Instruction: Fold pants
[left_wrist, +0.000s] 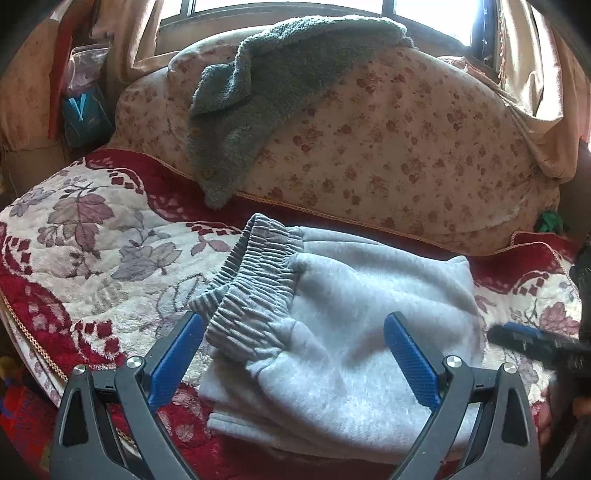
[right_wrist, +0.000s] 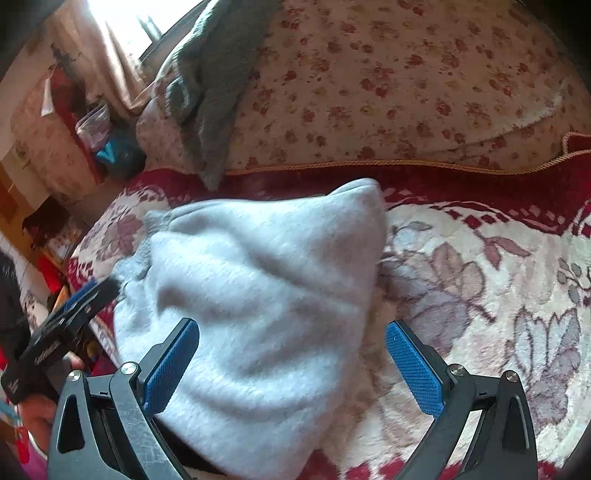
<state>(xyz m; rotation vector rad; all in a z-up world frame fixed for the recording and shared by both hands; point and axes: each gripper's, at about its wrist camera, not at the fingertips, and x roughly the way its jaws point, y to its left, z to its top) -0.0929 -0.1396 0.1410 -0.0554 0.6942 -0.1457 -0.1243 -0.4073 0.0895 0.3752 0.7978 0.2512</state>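
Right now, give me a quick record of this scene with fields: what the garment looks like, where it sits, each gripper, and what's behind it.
garment: light grey pants, folded into a compact stack, ribbed waistband on top
surface: red and cream floral blanket
left gripper: open, above the pants, holding nothing
right gripper: open, over the pants' edge, holding nothing
behind: floral cushion with a grey fleece throw draped over it
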